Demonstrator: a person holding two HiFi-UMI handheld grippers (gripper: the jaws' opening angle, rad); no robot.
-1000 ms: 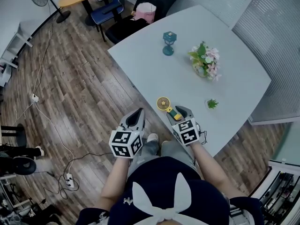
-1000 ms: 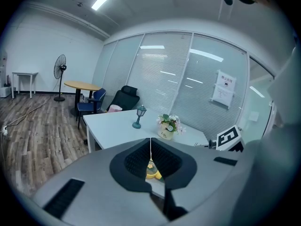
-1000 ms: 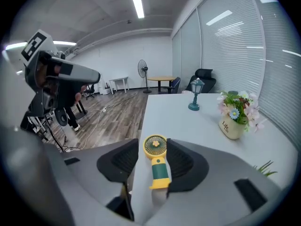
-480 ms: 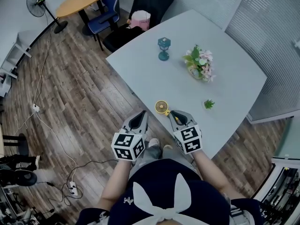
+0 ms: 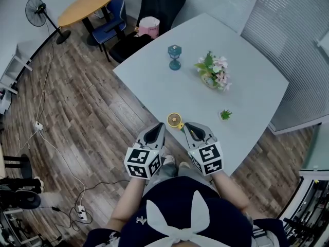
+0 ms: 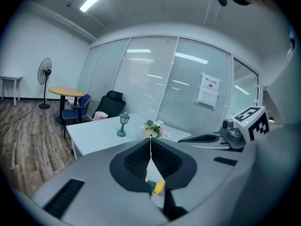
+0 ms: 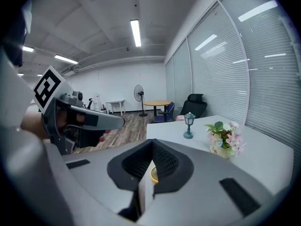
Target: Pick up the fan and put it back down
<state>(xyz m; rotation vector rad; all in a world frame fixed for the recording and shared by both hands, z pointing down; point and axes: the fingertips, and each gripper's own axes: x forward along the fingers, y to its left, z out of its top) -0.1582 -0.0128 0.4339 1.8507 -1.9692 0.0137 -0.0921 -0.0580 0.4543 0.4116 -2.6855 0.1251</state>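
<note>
The small yellow hand fan (image 5: 175, 120) sticks out from the tips of my right gripper (image 5: 189, 127), just over the near edge of the white table (image 5: 247, 86). This gripper's jaws have just been closing with the fan's handle between them, and they are shut on it. In the right gripper view the yellow fan head (image 7: 154, 174) shows between the pads of the right gripper (image 7: 151, 147). My left gripper (image 5: 156, 131) hovers beside it to the left, off the table edge, shut and holding nothing. In the left gripper view, the left gripper's (image 6: 150, 142) tips meet.
On the table stand a teal lantern (image 5: 174, 57), a flower pot (image 5: 212, 71) and a tiny green plant (image 5: 224, 115). Beyond it are a black chair (image 5: 159, 4), a pink bin (image 5: 149, 25), a round wooden table (image 5: 85, 1) and a standing fan (image 5: 38, 9).
The right jaws closed on the fan's handle, and the fan has come up off the table with the gripper. The left gripper has also risen a little.
</note>
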